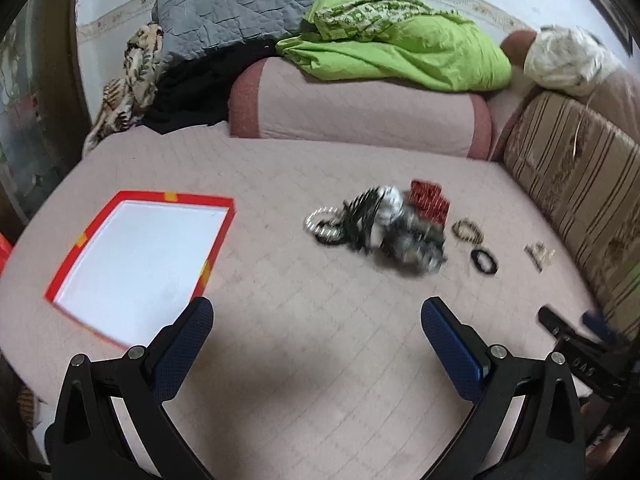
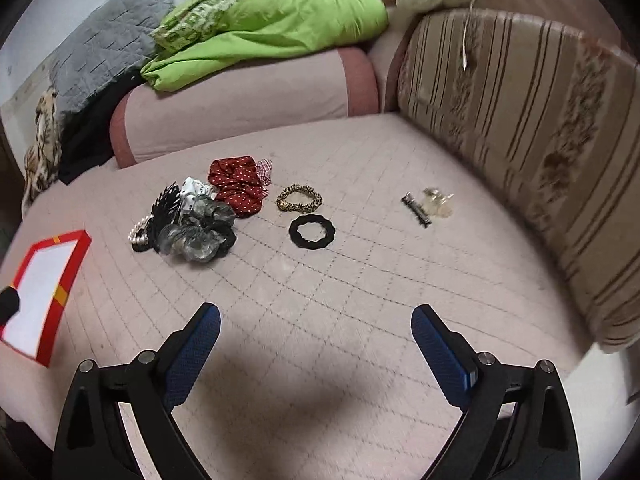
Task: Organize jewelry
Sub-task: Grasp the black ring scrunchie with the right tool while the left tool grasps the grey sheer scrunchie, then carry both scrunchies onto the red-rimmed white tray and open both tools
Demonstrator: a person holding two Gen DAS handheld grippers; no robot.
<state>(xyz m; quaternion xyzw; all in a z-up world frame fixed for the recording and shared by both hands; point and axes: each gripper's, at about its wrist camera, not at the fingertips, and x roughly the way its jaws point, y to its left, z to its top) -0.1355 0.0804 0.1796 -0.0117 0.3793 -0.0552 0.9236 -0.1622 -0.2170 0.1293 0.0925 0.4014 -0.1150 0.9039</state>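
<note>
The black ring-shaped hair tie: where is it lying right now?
In the right wrist view the black ring-shaped hair tie lies flat on the pink quilted cover, just below the leopard-print scrunchie and right of the accessory pile.

Right gripper [image 2: 316, 332] hangs wide open, nothing between its fingers [image 2: 208, 320], scrunchie pile [image 2: 196, 216] far-left on the bed [image 2: 320, 280].

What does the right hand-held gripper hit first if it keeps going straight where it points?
Probably bare quilted cover. The right hand-held gripper, open and empty, tilts down at the bed, short of the items. The black ring lies next along that line, slightly beyond; depth is hard to judge through the fisheye.
</note>
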